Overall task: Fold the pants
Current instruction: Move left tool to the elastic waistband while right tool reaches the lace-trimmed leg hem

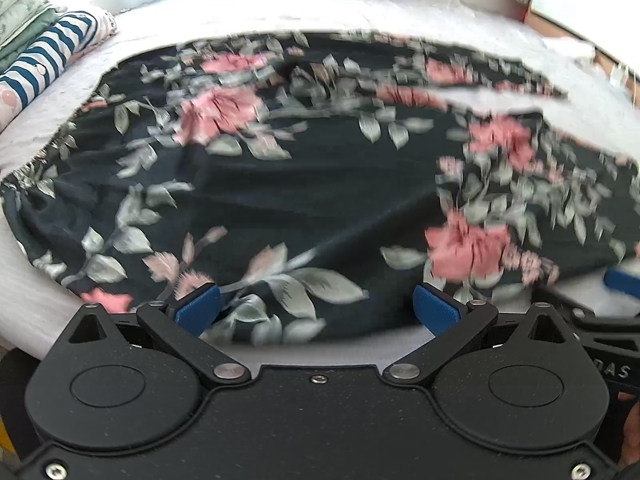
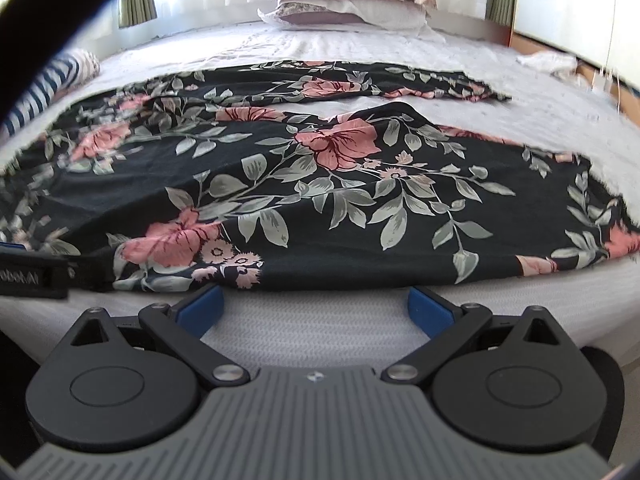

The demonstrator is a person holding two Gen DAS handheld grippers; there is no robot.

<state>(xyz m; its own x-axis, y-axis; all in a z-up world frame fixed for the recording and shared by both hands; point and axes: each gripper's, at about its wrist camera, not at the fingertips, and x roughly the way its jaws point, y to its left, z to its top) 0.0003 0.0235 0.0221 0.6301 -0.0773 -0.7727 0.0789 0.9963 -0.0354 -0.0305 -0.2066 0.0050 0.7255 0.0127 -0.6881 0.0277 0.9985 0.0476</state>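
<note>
At far left, the left wrist view alone shows a stack of folded clothes [image 1: 36,40], its count blurred. One pair of black floral pants [image 2: 304,184] lies spread flat across the white bed [image 2: 320,332], two legs parted toward the right. The left gripper [image 1: 316,310] is released, fingers wide over the hem. The right gripper [image 2: 314,306] is spread too, just short of the hem. Only its view shows two stacked pillows [image 2: 352,0].

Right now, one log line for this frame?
floral pants spread on bed | left gripper open over near edge | right gripper open, short of it
</note>
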